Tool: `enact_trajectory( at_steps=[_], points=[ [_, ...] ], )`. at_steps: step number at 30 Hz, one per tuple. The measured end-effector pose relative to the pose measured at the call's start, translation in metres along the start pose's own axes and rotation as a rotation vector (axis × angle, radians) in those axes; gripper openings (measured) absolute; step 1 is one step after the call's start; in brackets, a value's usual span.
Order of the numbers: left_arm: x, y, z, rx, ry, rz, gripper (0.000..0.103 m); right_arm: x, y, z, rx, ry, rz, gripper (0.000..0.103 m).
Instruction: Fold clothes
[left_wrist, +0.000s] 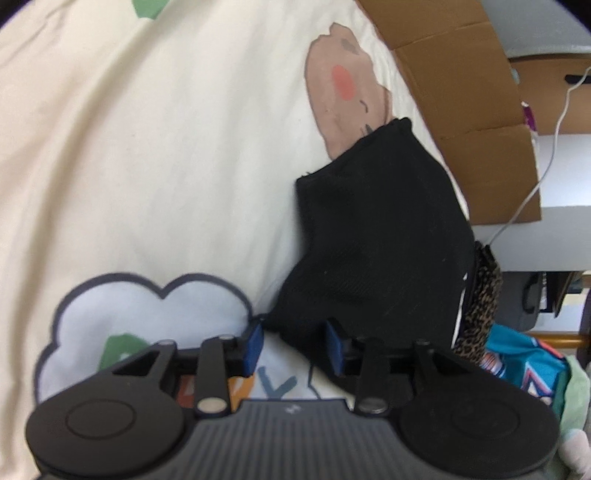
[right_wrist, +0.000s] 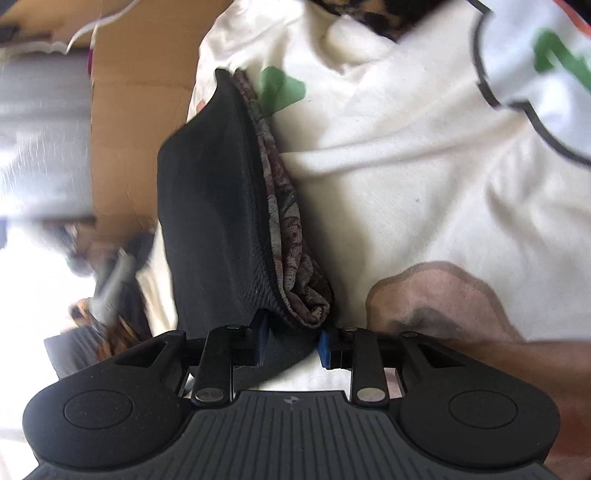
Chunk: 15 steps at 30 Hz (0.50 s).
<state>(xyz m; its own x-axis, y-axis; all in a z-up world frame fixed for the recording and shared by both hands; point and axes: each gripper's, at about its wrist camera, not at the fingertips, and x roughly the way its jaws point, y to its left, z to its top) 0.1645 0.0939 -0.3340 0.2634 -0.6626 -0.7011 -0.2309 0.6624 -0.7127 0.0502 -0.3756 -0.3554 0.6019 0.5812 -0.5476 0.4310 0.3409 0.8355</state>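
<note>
A black ribbed-knit garment (left_wrist: 373, 236), folded with a patterned lining (right_wrist: 291, 236) showing along its edge, lies on a cream cartoon-print sheet (left_wrist: 147, 147). The left claw (left_wrist: 295, 347) stands fairly wide around its lower corner; the right claw (right_wrist: 291, 345) pinches the opposite folded end. Brown cardboard (left_wrist: 476, 110) and a white cable (left_wrist: 554, 147) lie just beyond.

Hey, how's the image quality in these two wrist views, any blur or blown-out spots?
Left wrist view: mostly sharp on the black garment, soft and bent by the fisheye toward the edges, even light on the cream sheet. Right wrist view: the left side is smeared and blown out to white, while the black garment stays fairly clear.
</note>
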Motion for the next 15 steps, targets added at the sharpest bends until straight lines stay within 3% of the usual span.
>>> enact_trajectory(
  at_steps=[5,8,15],
  points=[
    [-0.002,0.002,0.002,0.005,-0.026,-0.055,0.036,-0.002,-0.001,0.000,0.035,-0.012,0.057,0.026],
    [-0.012,0.001,0.002,0.014,-0.031,-0.123,0.027,-0.006,0.001,0.000,0.040,-0.018,0.093,0.024],
    [0.000,-0.001,0.009,0.054,0.000,-0.106,0.037,0.002,-0.002,0.002,0.030,-0.009,0.028,0.028]
  ],
)
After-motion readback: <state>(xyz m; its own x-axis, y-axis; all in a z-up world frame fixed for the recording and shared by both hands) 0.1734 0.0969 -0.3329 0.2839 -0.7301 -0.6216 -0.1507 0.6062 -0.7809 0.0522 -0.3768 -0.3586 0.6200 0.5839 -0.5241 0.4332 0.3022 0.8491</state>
